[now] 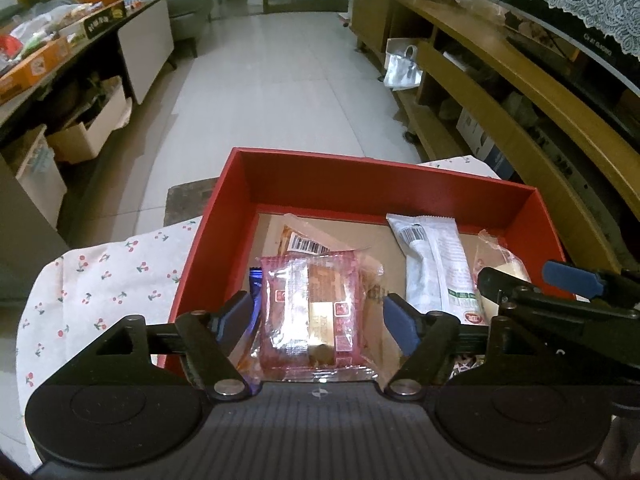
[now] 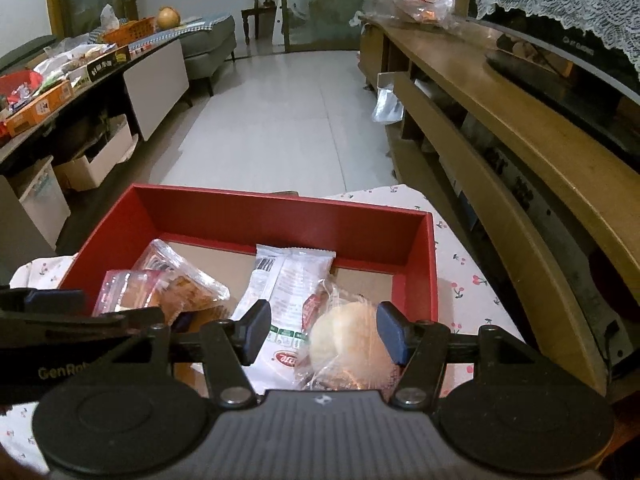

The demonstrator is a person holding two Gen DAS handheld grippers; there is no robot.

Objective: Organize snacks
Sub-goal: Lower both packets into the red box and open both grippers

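My left tongs (image 1: 316, 314) stand apart around the pink-wrapped cake (image 1: 312, 312) lying in the red box (image 1: 384, 184), pads clear of the wrapper. My right tongs (image 2: 324, 334) straddle the round bun (image 2: 346, 344), right pad touching it, left pad off, so no grip. I judge both placed: lift straight up, without snagging film or nudging the white packet (image 2: 286, 292).
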